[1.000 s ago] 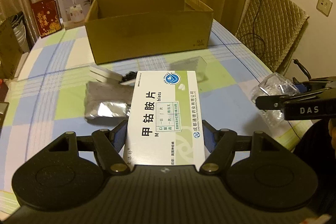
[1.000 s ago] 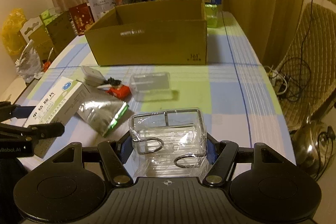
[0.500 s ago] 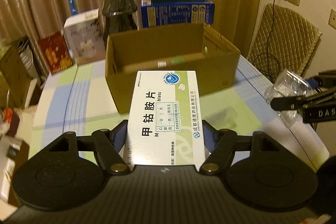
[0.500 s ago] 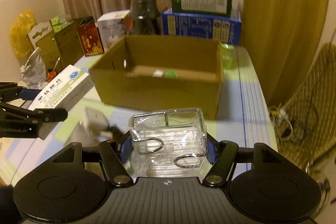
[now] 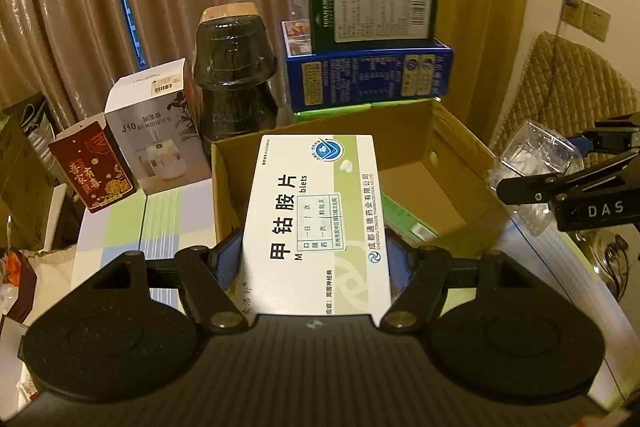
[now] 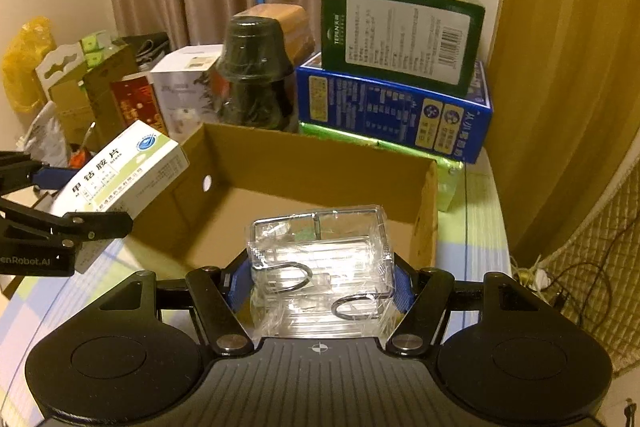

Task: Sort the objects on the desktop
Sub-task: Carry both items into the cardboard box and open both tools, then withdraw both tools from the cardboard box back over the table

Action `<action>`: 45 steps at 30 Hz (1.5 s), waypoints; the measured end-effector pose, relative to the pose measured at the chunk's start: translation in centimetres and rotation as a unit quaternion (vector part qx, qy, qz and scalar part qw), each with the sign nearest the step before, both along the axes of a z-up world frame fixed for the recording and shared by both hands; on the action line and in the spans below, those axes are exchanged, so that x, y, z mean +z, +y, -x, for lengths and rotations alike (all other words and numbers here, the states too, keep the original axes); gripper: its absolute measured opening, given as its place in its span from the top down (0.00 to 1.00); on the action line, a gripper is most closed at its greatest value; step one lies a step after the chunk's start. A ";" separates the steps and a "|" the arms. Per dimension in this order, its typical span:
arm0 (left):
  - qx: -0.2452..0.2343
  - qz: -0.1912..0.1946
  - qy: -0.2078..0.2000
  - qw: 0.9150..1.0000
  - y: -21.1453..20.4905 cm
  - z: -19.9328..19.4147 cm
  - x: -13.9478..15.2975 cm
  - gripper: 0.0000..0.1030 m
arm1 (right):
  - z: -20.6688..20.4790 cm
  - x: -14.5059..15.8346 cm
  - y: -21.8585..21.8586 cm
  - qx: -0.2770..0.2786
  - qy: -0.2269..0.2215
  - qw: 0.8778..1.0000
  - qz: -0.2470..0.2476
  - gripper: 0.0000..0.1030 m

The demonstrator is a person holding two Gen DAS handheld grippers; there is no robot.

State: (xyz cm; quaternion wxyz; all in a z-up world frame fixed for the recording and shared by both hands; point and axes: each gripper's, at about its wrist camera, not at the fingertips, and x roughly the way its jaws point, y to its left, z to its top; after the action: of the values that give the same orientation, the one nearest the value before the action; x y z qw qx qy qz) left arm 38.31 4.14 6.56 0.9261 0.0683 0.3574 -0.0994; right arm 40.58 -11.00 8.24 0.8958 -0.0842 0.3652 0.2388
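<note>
My medicine box (image 5: 316,223) reads "甲钴胺片"; my right claw (image 5: 560,167) says "DAS"; the white carton (image 5: 156,135) "J10 HUMIDIFIER"

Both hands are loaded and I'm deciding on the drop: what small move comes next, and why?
Probably ease both grippers forward and down over the cardboard box, then let go. The left gripper grips the white medicine box and the right gripper the clear plastic case, both at the box's near edge, not yet fully over its open floor.
</note>
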 end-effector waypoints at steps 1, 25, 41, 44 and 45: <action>0.002 0.002 0.003 1.000 0.1 -0.8 -0.2 0.35 | -0.7 -0.2 0.1 -0.001 0.001 1.000 -0.002 0.38; 0.018 0.018 0.026 0.999 0.4 -7.8 -4.7 0.35 | -7.1 -4.6 -0.3 -0.044 0.036 0.998 -0.012 0.38; 0.057 0.065 0.014 0.996 3.5 -4.0 -4.2 0.31 | -1.0 -3.1 -4.3 -0.078 0.020 0.993 -0.083 0.12; 0.069 0.077 0.013 0.995 4.6 -1.5 -3.5 0.30 | 1.9 -2.8 -4.5 -0.070 0.017 0.994 -0.080 0.11; 0.074 0.081 0.014 0.994 4.9 -0.6 -3.3 0.28 | 3.0 -2.8 -4.5 -0.065 0.015 0.995 -0.077 0.10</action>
State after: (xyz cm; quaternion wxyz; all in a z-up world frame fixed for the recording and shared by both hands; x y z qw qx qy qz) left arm 38.91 9.01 3.28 0.9283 -0.0349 0.3651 -0.0607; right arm 37.57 -15.52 5.48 0.9077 0.0123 0.3640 0.2082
